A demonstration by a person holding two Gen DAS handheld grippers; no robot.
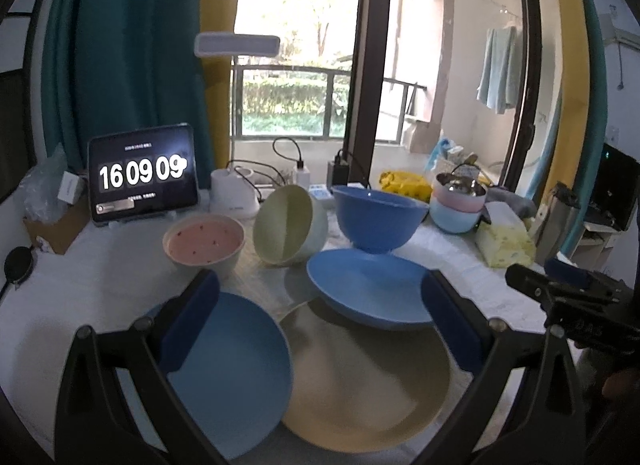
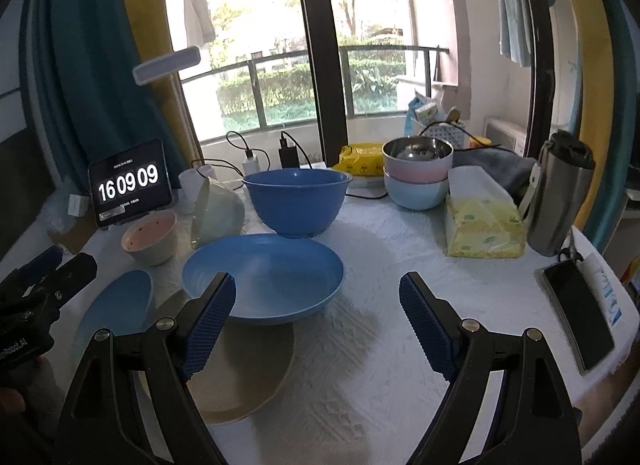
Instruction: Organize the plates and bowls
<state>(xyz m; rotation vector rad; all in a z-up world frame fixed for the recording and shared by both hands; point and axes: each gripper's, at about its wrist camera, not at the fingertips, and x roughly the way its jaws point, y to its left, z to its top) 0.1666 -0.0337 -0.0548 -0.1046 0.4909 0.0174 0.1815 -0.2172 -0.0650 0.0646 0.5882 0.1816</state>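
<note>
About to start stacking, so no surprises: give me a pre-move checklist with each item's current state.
1. Left claw open, holding nothing: ok.
2. Right claw open, holding nothing: ok.
3. Blue plate overlaps the tan plate, so the tan plate is not free to lift: not ok.
4. Light blue plate also overlaps the tan plate: not ok.
5. Green bowl upright: not ok, it lies on its side.
6. Plates chipped or dirty: cannot tell.
</note>
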